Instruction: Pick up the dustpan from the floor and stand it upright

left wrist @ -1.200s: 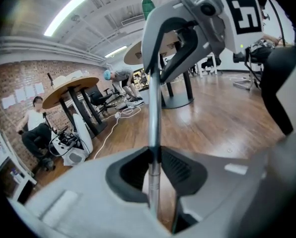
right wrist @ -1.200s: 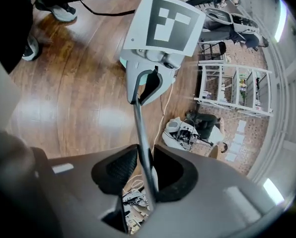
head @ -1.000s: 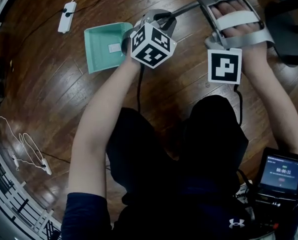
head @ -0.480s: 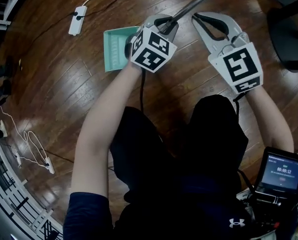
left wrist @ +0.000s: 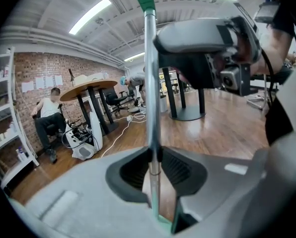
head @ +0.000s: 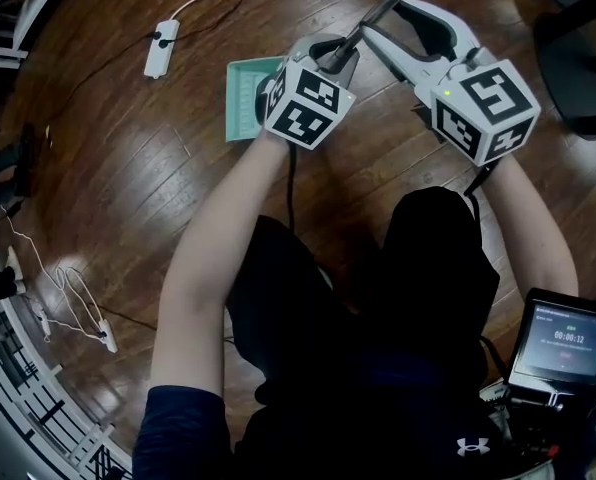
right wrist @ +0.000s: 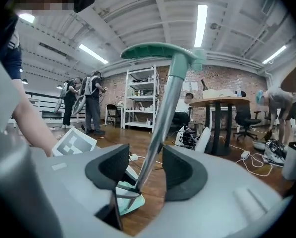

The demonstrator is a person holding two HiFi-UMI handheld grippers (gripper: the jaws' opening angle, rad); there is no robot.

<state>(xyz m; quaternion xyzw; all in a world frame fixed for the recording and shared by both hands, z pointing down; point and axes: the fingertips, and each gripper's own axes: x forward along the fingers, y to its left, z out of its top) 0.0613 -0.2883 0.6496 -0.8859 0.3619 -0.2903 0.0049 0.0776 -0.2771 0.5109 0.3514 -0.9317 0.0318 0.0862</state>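
Metal pole of the dustpan sits clenched in left gripper fingers. Right gripper fingers are opening around it.

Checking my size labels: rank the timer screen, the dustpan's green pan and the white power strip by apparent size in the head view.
Largest: timer screen, though it is nearest the camera.
Middle: dustpan's green pan, partly hidden.
Smallest: white power strip.
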